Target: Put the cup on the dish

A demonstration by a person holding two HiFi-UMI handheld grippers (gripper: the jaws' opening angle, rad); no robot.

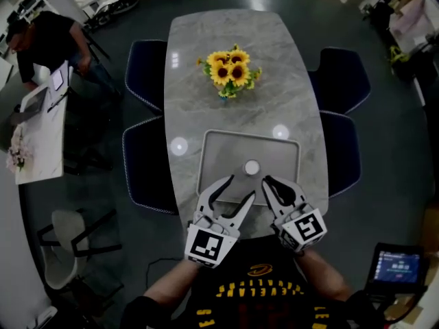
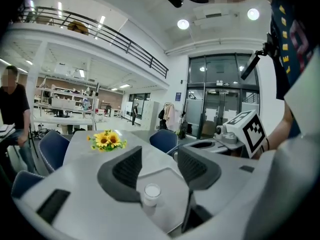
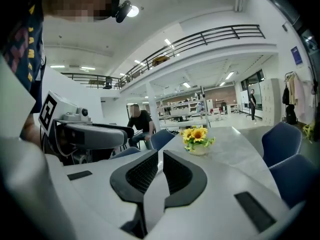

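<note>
Starts at left with two blue chairs [image 1: 146, 74], padded, beside one oval table [image 1: 274, 46] of grey marble. Bears one sunflower bunch [image 1: 231, 69] and one grey rounded-rectangle dish [image 1: 219, 149]. Seats one small round white cup [image 1: 252, 166] about mid-dish. Spreads the left gripper [image 1: 240, 187] wide, ribbed pads bare. Pinches the right gripper [image 1: 267, 181] nearly together on nothing. Ends with two more blue chairs [image 1: 343, 81].
</note>
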